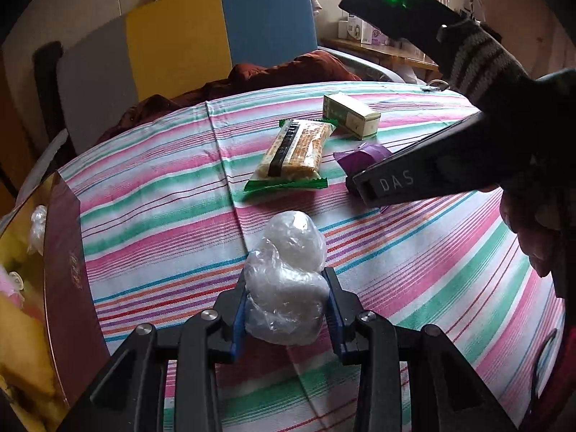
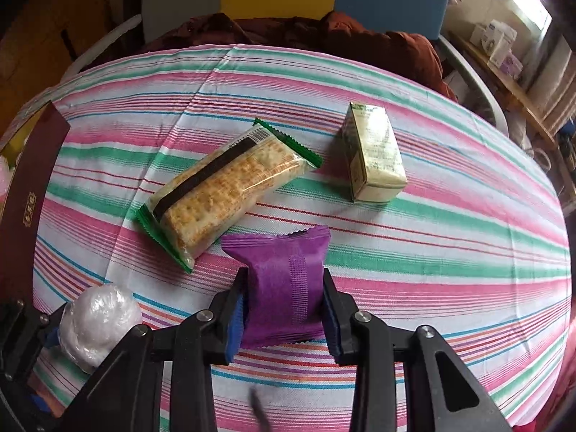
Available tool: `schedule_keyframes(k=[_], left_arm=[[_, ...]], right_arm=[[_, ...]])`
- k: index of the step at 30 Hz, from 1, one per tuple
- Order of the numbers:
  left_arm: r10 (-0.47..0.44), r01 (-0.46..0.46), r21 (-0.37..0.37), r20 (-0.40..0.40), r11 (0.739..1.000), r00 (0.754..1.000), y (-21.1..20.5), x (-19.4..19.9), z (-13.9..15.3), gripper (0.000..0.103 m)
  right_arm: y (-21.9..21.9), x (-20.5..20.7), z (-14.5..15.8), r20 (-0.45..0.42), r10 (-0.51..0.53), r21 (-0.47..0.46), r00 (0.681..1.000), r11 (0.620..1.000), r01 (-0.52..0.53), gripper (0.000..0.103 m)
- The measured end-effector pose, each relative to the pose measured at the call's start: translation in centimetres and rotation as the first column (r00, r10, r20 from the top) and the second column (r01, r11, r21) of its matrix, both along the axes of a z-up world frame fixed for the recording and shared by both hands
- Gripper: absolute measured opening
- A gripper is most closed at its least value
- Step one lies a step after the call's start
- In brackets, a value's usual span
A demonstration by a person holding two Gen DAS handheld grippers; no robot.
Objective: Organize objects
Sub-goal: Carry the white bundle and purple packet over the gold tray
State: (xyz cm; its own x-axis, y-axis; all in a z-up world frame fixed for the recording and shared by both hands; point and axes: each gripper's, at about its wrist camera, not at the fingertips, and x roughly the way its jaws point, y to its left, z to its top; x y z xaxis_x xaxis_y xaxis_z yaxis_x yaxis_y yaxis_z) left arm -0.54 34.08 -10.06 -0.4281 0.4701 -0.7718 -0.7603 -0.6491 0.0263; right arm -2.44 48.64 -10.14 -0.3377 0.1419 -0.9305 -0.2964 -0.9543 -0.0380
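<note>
My left gripper [image 1: 286,280] is shut on a lumpy bundle in clear plastic wrap [image 1: 291,252], its blue pads pressed into both sides just over the striped tablecloth [image 1: 162,216]. The right wrist view shows this bundle [image 2: 97,324] at the lower left. My right gripper [image 2: 284,277] is shut on a purple snack packet [image 2: 277,255], which bulges between the pads. From the left wrist view the purple packet [image 1: 363,153] pokes out behind the right gripper's body. A cracker pack with green ends [image 2: 223,194] and a small pale carton [image 2: 374,154] lie on the cloth beyond.
A dark red gift box [image 1: 64,252] with a gold inside stands open at the table's left edge and holds several items. A rust-brown garment [image 2: 324,32] is heaped past the far edge, before grey, yellow and blue panels. A gloved hand [image 1: 478,61] grips the right tool.
</note>
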Motion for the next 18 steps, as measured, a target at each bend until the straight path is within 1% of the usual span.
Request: schedule_keyframes(k=[6,12,15,18], left_arm=[[0.000,0.000,0.007,-0.008,1.000,1.000,-0.4,0.2,0.0,0.037],[-0.001,0.001,0.011,-0.015,1.000,1.000,-0.4,0.4,-0.2,0.037],[-0.001,0.001,0.012,-0.020,1.000,1.000,-0.4,0.5,-0.2,0.037],[-0.001,0.002,0.013,-0.025,1.000,1.000,-0.5,0.5,-0.3,0.037]], right_arm=[[-0.1,-0.1,-0.1,0.001,-0.001,0.005,1.000,1.000,0.001,0.037],[-0.4,-0.4,0.1,0.005,0.007,0.033,1.000,0.999,-0.008,0.036],[-0.8,-0.3,0.2,0.000,0.008,0.050,1.000,0.999,-0.008,0.035],[-1.0,-0.4,0.6,-0.013,0.002,0.095,1.000,0.995,0.000,0.035]])
